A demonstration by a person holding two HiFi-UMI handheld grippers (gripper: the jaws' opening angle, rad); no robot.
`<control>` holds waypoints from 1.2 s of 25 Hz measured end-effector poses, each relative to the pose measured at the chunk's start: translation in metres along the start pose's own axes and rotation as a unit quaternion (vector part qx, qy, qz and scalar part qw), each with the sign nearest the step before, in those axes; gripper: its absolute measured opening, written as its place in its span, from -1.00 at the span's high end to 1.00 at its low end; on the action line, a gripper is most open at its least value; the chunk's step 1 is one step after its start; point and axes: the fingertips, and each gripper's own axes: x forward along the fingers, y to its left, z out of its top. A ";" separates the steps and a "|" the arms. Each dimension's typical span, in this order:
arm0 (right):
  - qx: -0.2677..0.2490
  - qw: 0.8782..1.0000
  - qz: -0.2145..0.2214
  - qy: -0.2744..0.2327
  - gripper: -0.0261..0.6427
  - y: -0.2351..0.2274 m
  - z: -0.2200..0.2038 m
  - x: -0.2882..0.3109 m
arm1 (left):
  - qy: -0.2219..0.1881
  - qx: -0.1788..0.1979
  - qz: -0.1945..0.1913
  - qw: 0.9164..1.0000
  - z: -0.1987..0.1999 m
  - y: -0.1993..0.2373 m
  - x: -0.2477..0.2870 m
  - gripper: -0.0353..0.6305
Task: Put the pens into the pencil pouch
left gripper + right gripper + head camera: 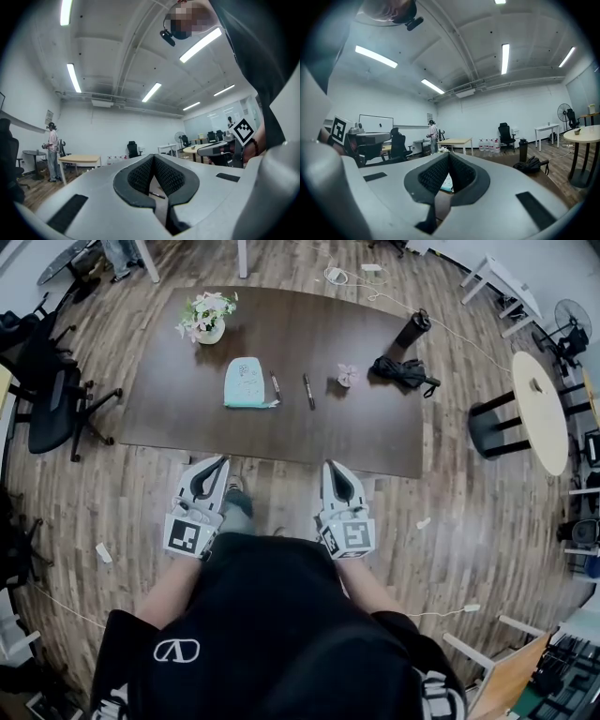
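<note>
on the tabletop (169, 409): two pens (276, 386) (308, 391), one pencil pouch (245, 382), one flower pot (207, 317), one black bag (403, 371), one dark bottle (412, 329), one small pink item (348, 376).

Left gripper (216, 470) and right gripper (334, 472) hang just short of the table (281, 442), and a broad strip of bare wood lies open ahead of both. Straight on from the left one, the pencil pouch (245, 382) lies flat and low. Just right of it lies the first pen (276, 386), then a bare gap, then the second pen (308, 391). A small pink object (348, 376) pinches that side. Further right, the black bag (403, 371) and tall black bottle (413, 329) block the far corner. The flower vase (208, 322) crowds the far left behind the pouch. An office chair (56, 404) stands off the left end, well apart.
</note>
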 end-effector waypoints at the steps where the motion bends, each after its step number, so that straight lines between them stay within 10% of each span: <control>1: 0.000 1.000 -0.002 0.001 0.92 -0.003 0.001 0.010 | 0.000 -0.001 -0.001 1.000 -0.001 0.008 0.008 0.88; 21: -0.032 0.993 -0.112 0.010 0.92 -0.043 0.040 0.216 | -0.025 -0.027 -0.124 0.992 -0.033 0.178 0.188 0.88; 30: -0.019 0.997 -0.078 0.022 0.92 -0.072 0.034 0.248 | -0.018 -0.018 -0.103 0.994 -0.041 0.186 0.230 0.88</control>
